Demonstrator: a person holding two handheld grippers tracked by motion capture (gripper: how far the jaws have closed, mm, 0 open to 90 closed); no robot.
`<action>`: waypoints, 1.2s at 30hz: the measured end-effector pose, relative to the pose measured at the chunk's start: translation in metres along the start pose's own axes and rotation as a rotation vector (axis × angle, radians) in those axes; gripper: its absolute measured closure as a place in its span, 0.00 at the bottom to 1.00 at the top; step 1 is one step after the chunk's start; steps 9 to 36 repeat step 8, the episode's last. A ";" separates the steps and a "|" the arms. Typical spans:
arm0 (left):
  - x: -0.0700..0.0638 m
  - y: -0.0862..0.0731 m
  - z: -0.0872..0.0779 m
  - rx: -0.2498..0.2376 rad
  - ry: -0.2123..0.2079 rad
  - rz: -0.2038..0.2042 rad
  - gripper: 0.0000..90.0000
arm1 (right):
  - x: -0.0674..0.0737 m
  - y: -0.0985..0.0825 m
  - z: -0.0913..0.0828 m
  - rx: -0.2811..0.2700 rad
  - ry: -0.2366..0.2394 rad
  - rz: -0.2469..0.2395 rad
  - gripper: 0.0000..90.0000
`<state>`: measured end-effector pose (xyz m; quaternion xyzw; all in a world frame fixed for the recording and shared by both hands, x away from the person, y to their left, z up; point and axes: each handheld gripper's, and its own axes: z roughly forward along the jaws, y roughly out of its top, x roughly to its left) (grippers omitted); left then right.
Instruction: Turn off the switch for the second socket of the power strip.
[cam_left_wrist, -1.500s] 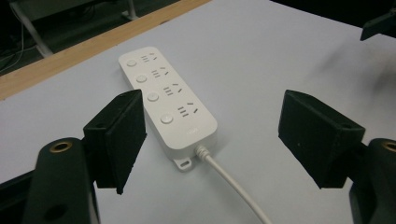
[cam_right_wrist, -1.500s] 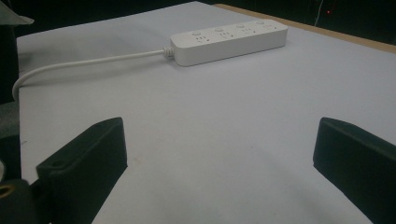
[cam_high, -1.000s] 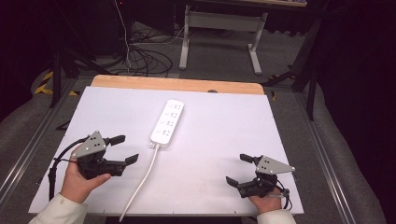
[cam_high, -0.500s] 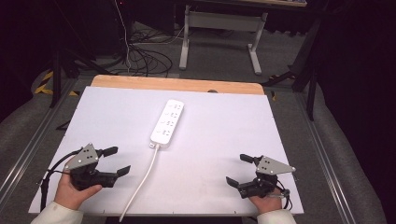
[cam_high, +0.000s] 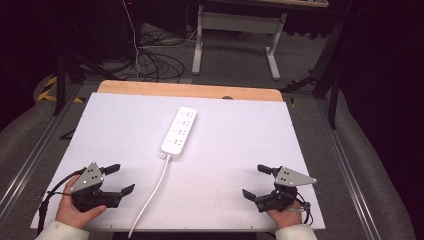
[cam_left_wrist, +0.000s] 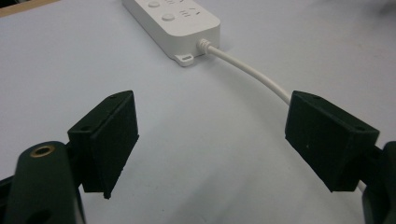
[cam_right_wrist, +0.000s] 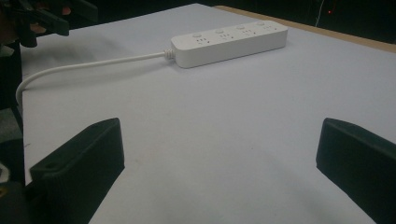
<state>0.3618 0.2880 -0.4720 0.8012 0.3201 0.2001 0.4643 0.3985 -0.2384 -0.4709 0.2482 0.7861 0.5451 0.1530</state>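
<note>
White four-outlet power strip (cam_high: 179, 131): flat at counter (cam_high: 240, 130) centre, untouched. White cord (cam_high: 152, 192): runs off near counter edge, passing just beside left gripper (cam_high: 119, 179). Left gripper: jaws wide, empty, near-left corner. Right gripper (cam_high: 257, 181): jaws wide, empty, near-right corner, well apart from strip. Risk, judged: left jaw snags cord, drags strip. Left gripper view: strip mounting tab (cam_left_wrist: 186, 59); right gripper view: outlet buttons (cam_right_wrist: 197, 35).

Overhead view; two low jaw-level views.
</note>
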 end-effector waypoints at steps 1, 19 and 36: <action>0.000 0.000 0.000 -0.004 0.001 0.000 0.20 | 0.000 0.000 0.000 0.001 0.000 0.001 0.02; 0.003 -0.001 -0.002 -0.044 -0.017 -0.081 0.20 | -0.001 0.000 0.000 0.002 -0.007 0.002 0.01; 0.003 -0.001 -0.002 -0.044 -0.017 -0.081 0.20 | -0.001 0.000 0.000 0.002 -0.007 0.002 0.01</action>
